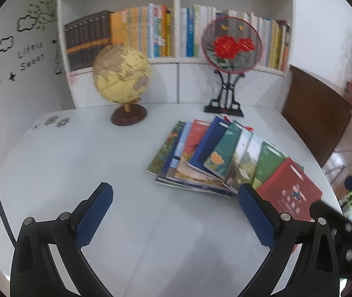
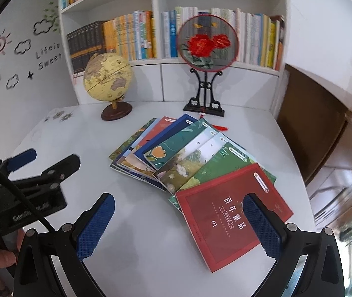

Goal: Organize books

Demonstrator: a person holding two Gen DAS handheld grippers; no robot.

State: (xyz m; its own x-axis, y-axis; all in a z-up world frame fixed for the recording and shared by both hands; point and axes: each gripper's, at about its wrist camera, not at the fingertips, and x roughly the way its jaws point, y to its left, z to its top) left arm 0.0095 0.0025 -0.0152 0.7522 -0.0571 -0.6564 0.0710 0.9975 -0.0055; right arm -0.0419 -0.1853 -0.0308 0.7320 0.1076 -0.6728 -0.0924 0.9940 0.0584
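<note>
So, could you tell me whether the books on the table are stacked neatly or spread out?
Spread out: the books lie fanned and overlapping on the table, each cover partly showing.

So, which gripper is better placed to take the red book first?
Probably the right gripper: it is open, with the red book directly ahead. The left gripper faces bare table.

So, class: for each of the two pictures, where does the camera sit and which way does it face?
Left wrist: on the left gripper, above the white table, facing the bookshelf; open blue fingers show.
Right wrist: on the right gripper, nearer the red book; the left gripper shows.
Both share the globe and fanned books.
</note>
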